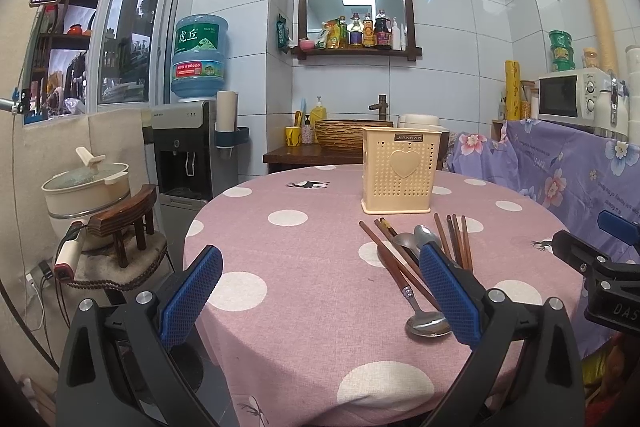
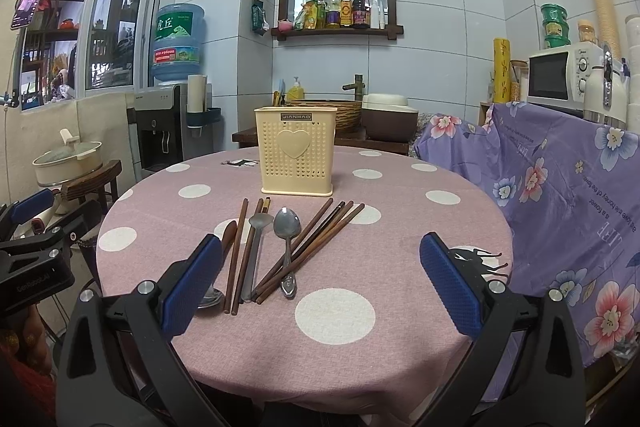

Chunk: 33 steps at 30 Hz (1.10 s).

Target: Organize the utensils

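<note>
On the pink table (image 2: 400, 247), utensils (image 2: 280, 247) lie just ahead of both grippers' wide-open, empty fingers (image 2: 192, 283).

Round table under a pink tablecloth with white polka dots (image 2: 336, 343), cream perforated utensil holder with a heart (image 2: 297, 157) standing upright toward the far side, nearer the front a loose cluster of brown wooden chopsticks (image 2: 312, 247), metal spoons (image 2: 286, 227), a wooden-handled spoon (image 1: 404, 285)
</note>
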Motion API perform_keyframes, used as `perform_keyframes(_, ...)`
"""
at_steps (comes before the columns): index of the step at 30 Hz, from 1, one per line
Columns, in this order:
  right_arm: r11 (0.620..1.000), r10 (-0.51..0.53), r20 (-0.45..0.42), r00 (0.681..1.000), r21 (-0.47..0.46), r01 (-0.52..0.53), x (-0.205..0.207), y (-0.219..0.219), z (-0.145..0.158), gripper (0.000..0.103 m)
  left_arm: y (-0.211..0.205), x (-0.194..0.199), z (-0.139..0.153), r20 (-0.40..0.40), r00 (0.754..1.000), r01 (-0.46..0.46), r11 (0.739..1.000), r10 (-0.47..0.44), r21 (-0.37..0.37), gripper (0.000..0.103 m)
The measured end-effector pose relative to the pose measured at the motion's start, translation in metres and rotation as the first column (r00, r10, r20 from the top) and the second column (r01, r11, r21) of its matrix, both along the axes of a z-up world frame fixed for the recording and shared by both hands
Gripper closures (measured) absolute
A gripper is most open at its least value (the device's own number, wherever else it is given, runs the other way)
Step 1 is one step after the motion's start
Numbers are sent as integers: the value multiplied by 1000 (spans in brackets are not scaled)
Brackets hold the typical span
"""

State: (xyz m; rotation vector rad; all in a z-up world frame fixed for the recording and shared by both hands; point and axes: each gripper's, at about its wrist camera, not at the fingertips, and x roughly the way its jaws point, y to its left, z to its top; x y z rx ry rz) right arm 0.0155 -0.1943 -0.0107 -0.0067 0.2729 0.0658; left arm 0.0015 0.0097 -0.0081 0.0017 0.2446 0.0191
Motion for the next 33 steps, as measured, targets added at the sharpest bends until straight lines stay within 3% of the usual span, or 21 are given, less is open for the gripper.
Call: perform_keyframes(33,1000,5,-13,1000,2,-5,2,2,-3,5,1,0,-4,-16,1000,-4,1000,4,0,5)
